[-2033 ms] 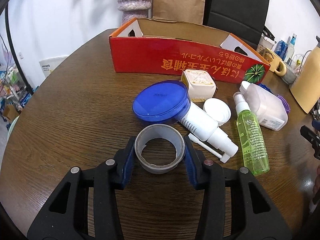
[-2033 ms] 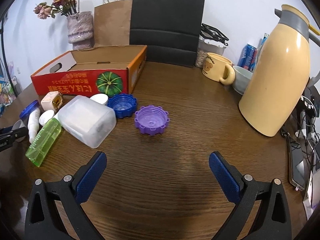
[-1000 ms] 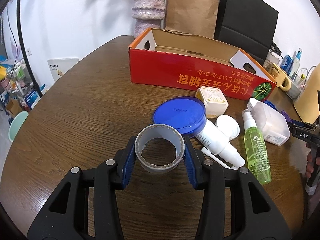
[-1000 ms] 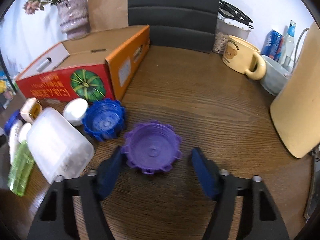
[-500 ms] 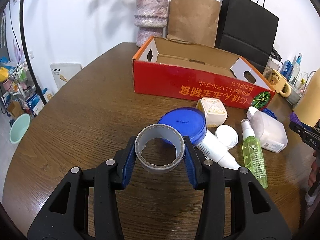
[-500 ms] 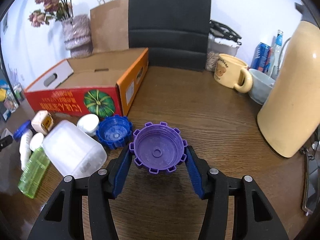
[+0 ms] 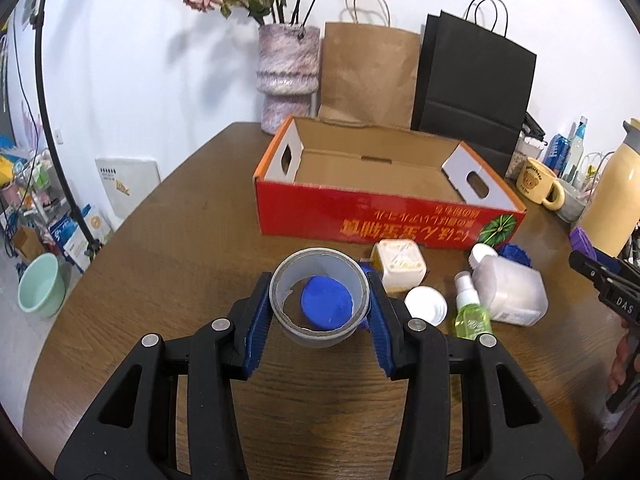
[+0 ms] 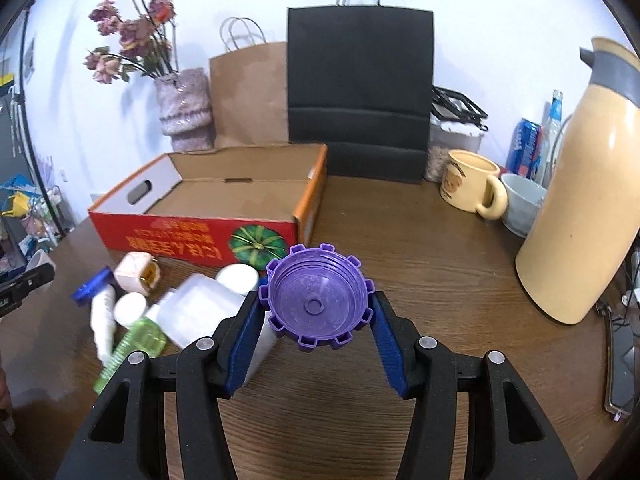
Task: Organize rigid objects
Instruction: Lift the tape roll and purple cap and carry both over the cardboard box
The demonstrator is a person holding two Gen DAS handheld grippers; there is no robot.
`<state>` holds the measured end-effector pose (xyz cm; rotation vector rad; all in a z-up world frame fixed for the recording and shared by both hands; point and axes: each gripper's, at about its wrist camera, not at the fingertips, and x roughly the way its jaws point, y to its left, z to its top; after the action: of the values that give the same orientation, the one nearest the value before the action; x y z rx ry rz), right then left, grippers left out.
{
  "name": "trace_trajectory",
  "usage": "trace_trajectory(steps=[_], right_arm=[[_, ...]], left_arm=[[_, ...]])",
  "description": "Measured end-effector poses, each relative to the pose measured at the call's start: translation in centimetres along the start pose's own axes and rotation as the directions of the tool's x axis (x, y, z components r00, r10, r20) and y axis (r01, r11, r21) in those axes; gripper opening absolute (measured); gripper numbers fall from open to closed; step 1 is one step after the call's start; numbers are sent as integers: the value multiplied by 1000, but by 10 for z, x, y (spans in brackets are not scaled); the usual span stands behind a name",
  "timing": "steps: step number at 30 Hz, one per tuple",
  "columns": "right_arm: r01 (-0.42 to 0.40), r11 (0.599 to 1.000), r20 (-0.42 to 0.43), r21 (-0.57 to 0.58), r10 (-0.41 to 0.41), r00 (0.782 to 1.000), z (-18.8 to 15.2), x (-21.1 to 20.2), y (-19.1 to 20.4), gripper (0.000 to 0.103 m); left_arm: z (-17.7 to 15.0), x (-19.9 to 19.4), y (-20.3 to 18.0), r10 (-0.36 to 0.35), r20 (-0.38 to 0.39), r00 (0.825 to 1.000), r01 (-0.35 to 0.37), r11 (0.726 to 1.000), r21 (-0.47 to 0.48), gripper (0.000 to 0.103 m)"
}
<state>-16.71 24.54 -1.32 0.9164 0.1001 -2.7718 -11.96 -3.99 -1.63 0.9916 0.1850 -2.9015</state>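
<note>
Tape roll [image 7: 319, 304] is clamped between the pads of the left gripper [image 7: 319, 310], above the table [image 7: 180, 248]. A purple cap [image 8: 317, 298] is gripped by the right gripper [image 8: 316, 320]. The empty red box [image 7: 384, 216] is seen beyond both.

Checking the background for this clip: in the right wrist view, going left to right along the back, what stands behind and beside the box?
Vase → brown bag → black bag → mug → bowl → thermos.
</note>
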Motion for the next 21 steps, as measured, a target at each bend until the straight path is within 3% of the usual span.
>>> trace_trajectory(steps=[21], right_arm=[[-64,995,103,-81,72,992,40,-3,72,58]], left_arm=[[56,-3,-17,-55,105,993,56,998,-8,40]])
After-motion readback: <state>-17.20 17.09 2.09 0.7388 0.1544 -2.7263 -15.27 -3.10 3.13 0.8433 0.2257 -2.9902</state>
